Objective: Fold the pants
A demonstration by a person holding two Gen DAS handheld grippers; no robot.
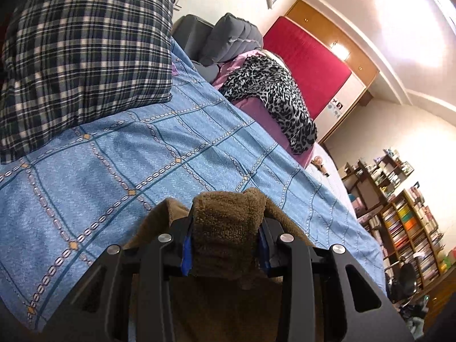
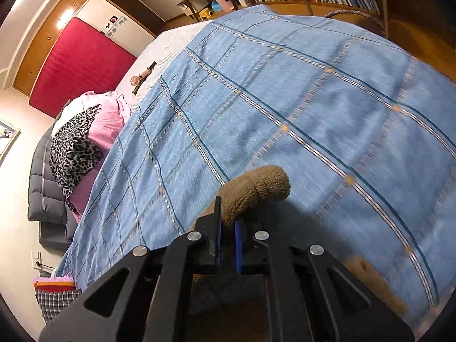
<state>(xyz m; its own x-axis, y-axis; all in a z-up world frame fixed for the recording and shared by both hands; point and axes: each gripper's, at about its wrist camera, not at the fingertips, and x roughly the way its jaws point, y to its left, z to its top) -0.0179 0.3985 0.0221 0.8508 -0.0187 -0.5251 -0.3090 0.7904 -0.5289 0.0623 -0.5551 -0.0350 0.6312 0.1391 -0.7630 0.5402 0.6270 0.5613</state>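
One pair of brown fleece pants [image 1: 225, 228] was in play, gripped at two places, one by each gripper. In the left wrist view a thick bunch of the fabric stood up between the fingers [image 1: 186, 253] of the left gripper [image 1: 225, 252], which were clamped on it from both sides, the blue pads pressed into the pile. More of the same cloth hung down below the gripper toward the camera. In the right wrist view the right gripper [image 2: 228, 245] had its fingers [image 2: 218, 228] closed tight on a narrower fold of the pants [image 2: 256, 188], and a rounded lump of fleece bulged out past the fingertips and leaned to the right. Another patch of the brown cloth showed low at the right of that view.

The garment's long axis and the way it pointed could not be told, since only the two gripped bunches and some hanging cloth were visible.

The fabric looked plush and nubbly, a uniform mid brown without pattern.

Both bunches were held above a bed covered by one blue bedspread [image 1: 136, 154] crossed by a grid of teal and chain-like lines. One dark plaid pillow [image 1: 85, 57] lay on it at the upper left of the left wrist view, and one leopard-print cloth [image 1: 273, 97] was draped over pink bedding at the far side.
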